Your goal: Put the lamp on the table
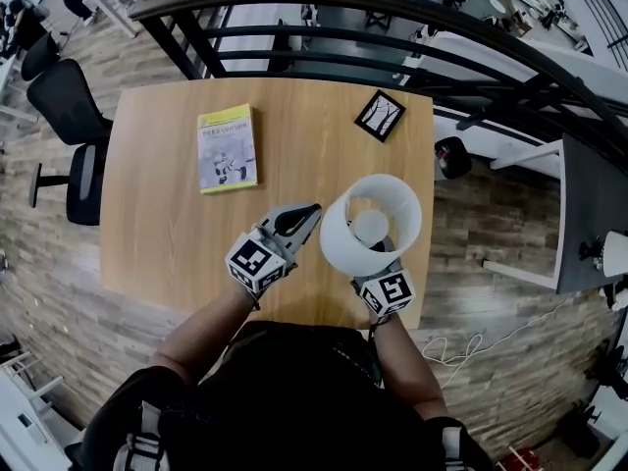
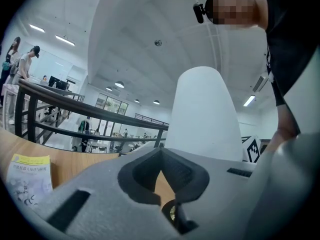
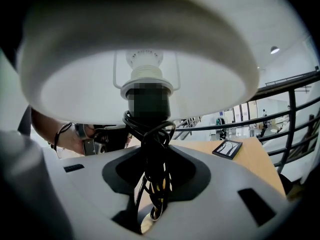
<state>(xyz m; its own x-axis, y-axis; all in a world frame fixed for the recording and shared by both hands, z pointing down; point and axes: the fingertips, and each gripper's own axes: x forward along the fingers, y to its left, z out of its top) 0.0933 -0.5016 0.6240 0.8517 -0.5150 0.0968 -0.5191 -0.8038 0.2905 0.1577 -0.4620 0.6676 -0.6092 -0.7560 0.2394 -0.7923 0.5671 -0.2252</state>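
R gripper (image 3: 152,184) jaws: clamped on the thin black stem (image 3: 150,154) of the lamp (image 3: 145,59), just under the bulb holder. Fairly wide grip bc the cord is in there too.
Cord (image 3: 150,126): wound round the stem in loops, pinched in w/ it. Prob. so no loose end hangs down.
Why the stem: only thin, hard bit to grab. Shade too big & soft to squeeze.
Shade (image 1: 371,224): white, round, open at top. Right above the R jaws, hiding them from the head view. Upright, more or less.
Lamp spot: over the near right part of the counter (image 1: 167,234), close to the front edge. Foot hidden, so can't tell if down on the wood or up in the air.
L gripper (image 2: 161,156) jaws: together, nothing in them. Just beside the shade, not touching it as far as seen. Prob. a spare helper, ready to steady.
Other stuff on counter: yellow book (image 1: 227,148) at back left, small black picture frame (image 1: 380,115) at back right. Both well apart from lamp, so lots of bare wood for it.
Next, a guess: foot flat, further in from the edge, then a slow let-go. Top-heavy, could tip.
Beyond: dark railing (image 1: 392,8) behind counter, black chair (image 1: 64,96) at left.
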